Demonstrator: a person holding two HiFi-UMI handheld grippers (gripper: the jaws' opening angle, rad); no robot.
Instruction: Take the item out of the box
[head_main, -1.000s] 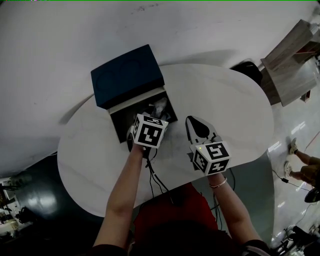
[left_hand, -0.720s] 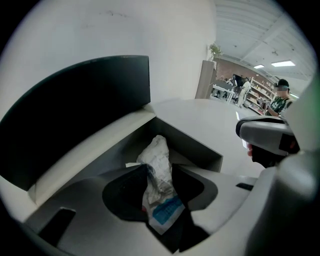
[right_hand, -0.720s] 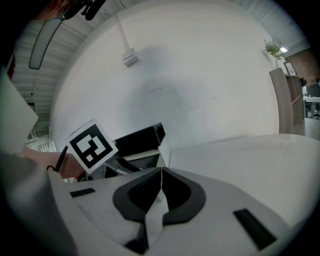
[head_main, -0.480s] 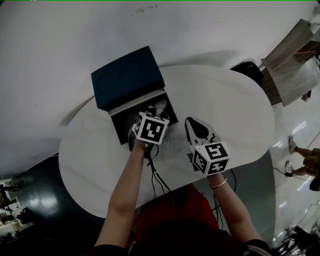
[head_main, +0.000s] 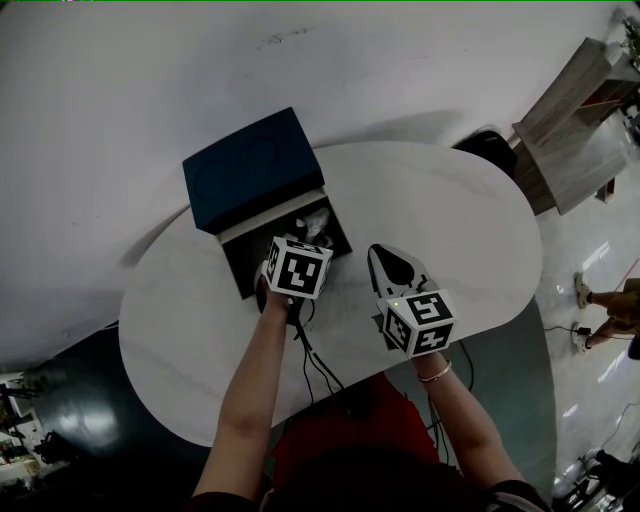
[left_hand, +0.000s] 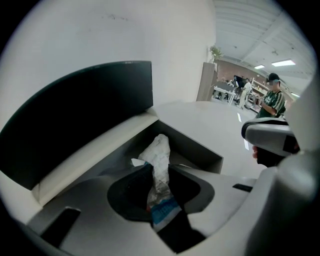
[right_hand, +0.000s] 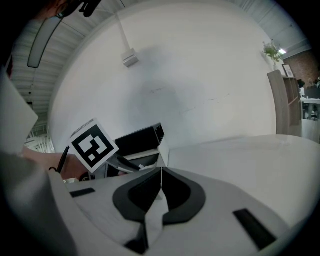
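An open box (head_main: 244, 268) with a dark blue raised lid (head_main: 255, 170) stands on the white table (head_main: 450, 220). A crinkled white packet (left_hand: 159, 155) with a blue end sticks up out of the box's dark inside (left_hand: 190, 142). My left gripper (left_hand: 162, 200) reaches into the box from the near side, its jaws closing on the packet's lower end, which is pinched between them. In the head view its marker cube (head_main: 296, 267) hides the jaws, and the packet's top (head_main: 315, 222) shows past it. My right gripper (head_main: 392, 262) lies to the right of the box, shut and holding nothing (right_hand: 161, 187).
Black cables (head_main: 320, 365) trail from the left gripper toward the table's near edge. A wooden shelf unit (head_main: 580, 120) and a dark chair (head_main: 490, 140) stand beyond the table's right end. A person (left_hand: 272, 102) stands far off on the right.
The head view has drifted slightly. The left gripper stays at the box's opening and the right gripper stays beside it, both barely moved.
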